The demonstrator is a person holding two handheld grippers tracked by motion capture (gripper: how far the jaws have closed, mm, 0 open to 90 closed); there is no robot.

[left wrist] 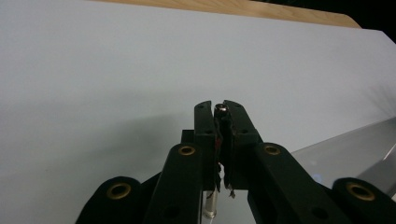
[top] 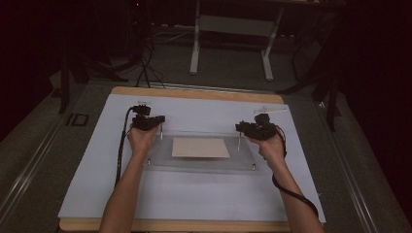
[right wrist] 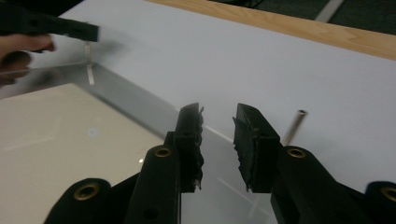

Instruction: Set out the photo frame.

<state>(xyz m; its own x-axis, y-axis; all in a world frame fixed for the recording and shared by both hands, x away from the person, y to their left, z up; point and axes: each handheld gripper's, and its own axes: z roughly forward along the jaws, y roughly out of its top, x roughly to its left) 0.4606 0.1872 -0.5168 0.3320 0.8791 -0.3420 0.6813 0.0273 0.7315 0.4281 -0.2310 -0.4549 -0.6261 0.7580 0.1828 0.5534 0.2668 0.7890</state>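
Both forearms come in from the near edge of the table [top: 194,92], angled inward, wrists about level, each hand wrapped round a gripper at a far corner of the clear plate [top: 204,165].

The left gripper [top: 154,127] sits at the plate's far-left corner, pointing down. In the left gripper view [left wrist: 220,108] its jaws are pressed together on a small metal pin [left wrist: 211,205], whose top shows between the tips and whose shaft hangs below.

The right gripper [top: 241,130] is at the far-right corner, raised a little above the plate. In the right gripper view [right wrist: 218,122] its jaws stand apart with nothing between them. A second pin [right wrist: 293,127] stands upright just beside the right jaw, not touched; in the high view it is the thin post [top: 239,143] at that corner.

The plate lies flat on a white sheet [top: 194,194] that covers the table, with a tan card [top: 200,147] under or inside it, centred. Two more short pins [top: 253,166] stand at its near corners.
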